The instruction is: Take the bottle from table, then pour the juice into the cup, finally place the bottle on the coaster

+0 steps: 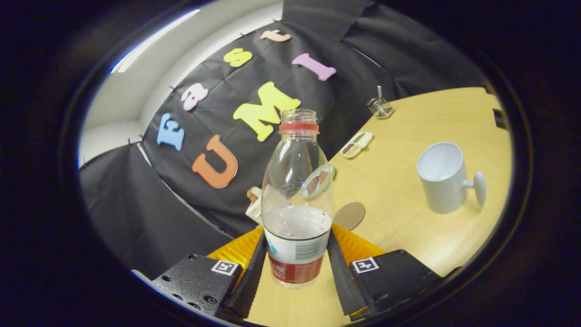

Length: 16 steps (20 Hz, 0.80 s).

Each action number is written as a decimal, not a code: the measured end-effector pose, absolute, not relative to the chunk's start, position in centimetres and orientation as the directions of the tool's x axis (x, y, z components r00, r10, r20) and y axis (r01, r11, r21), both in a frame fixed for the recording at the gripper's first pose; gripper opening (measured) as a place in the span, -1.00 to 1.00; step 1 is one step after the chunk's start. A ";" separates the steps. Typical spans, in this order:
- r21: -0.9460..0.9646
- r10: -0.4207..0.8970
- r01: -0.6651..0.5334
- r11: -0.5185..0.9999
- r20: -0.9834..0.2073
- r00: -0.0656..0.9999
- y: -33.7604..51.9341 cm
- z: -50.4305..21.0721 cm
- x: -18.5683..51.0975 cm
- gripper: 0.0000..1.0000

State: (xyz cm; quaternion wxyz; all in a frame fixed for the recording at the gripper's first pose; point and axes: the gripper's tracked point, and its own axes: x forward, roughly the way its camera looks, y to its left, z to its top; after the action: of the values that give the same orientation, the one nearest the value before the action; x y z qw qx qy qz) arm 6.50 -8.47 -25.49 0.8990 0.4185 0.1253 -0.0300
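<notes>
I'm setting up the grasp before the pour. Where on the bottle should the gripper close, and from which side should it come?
Grip the bottle low on its labelled lower body, coming in level from this near side. It stands upright, uncapped and part full, so a low hold on the straight-walled section keeps it steady; the shoulder above tapers. The gripper already straddles that band, fingers close on both sides, though contact cannot be told.

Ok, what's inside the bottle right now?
The bottle, uncapped and pressed between the gripper fingers, holds clear liquid up to just above its label. The label hides what lies lower.
</notes>
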 end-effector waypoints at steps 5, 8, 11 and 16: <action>0.860 0.058 0.180 0.477 -0.235 0.970 -8.4 -26.8 6.8 0.52; 0.924 0.051 0.167 0.343 -0.196 0.979 -8.6 -27.1 6.8 0.52; 0.952 0.025 0.180 0.249 -0.192 0.981 -9.3 -27.9 6.8 0.51; 0.974 -0.003 0.186 0.128 -0.188 0.982 -10.0 -28.2 7.5 0.51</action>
State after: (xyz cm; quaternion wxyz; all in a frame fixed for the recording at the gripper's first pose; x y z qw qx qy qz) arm 7.48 -10.02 -28.25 0.7479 0.6571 0.0698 -0.0633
